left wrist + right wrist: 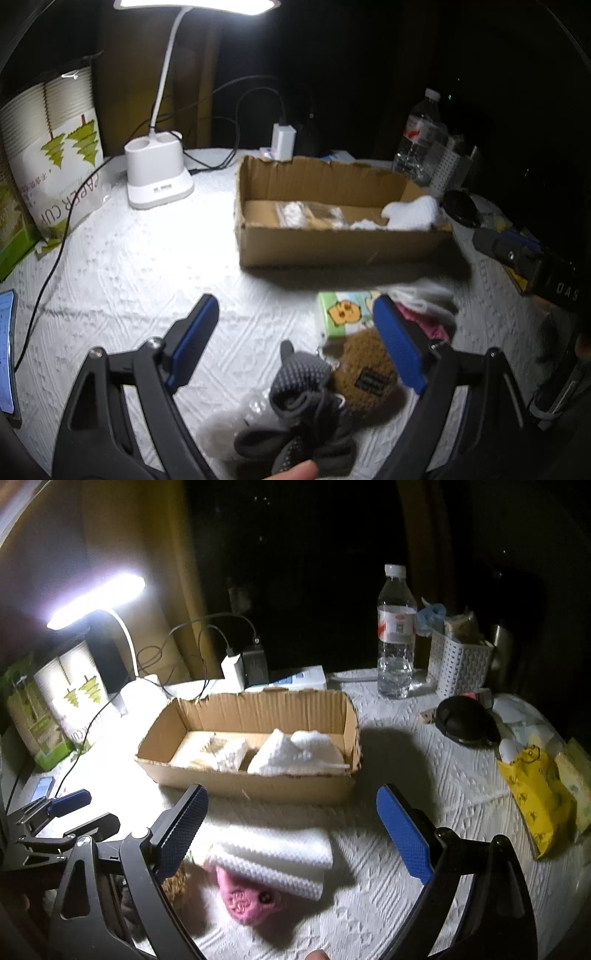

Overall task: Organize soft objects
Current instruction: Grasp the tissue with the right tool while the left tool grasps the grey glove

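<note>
while both my grippers hang spread and empty, left gripper (295,339) over the dark grey knit sock (299,410), right gripper (291,827) over the folded white knit cloth (273,853), i'd pinch mid-bundle, then carry to the brown cardboard box (255,786) beyond.

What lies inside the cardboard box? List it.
Inside the cardboard box: a white folded cloth at its right end and a smaller white item near the middle, on bare cardboard. Anything beneath the cloths is covered.
</note>
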Action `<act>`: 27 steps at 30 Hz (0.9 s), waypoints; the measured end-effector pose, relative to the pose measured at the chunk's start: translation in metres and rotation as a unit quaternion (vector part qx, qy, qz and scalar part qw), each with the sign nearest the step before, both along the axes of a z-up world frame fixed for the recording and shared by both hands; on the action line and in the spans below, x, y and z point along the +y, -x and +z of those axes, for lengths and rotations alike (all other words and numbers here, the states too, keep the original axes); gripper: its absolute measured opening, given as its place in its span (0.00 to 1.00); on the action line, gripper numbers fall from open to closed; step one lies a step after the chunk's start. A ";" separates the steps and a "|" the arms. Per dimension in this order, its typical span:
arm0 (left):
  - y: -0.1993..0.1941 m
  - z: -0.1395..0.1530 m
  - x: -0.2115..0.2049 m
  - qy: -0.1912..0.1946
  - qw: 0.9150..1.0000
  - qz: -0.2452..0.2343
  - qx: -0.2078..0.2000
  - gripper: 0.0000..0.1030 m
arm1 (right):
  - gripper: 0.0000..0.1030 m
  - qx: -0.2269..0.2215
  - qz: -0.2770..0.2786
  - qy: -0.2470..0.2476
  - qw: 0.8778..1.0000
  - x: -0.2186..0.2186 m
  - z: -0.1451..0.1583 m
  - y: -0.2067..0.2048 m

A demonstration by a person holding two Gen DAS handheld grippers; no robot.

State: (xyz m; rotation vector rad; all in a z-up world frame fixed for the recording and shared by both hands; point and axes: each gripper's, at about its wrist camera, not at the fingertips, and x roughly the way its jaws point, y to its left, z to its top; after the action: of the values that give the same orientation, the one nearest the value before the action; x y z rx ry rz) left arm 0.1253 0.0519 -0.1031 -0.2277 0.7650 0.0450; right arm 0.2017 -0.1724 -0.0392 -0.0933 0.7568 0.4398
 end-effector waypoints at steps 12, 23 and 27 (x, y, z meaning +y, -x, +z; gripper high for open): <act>0.008 -0.019 -0.015 -0.010 1.000 -0.014 0.023 0.84 | 0.92 0.044 0.017 0.012 0.999 -0.001 -0.042 0.009; 0.014 -0.032 0.003 0.002 0.999 0.014 0.044 0.84 | 0.91 0.087 0.053 0.014 0.995 0.026 -0.070 -0.002; 0.013 -0.043 0.011 0.012 0.998 0.020 0.061 0.84 | 0.91 0.084 0.056 0.013 0.995 0.030 -0.071 -0.007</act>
State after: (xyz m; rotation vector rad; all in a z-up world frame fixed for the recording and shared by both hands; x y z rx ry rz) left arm 0.1120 0.0628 -0.1459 -0.2656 0.8824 0.0890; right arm 0.2082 -0.1425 -0.1103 -0.1250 0.9251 0.5492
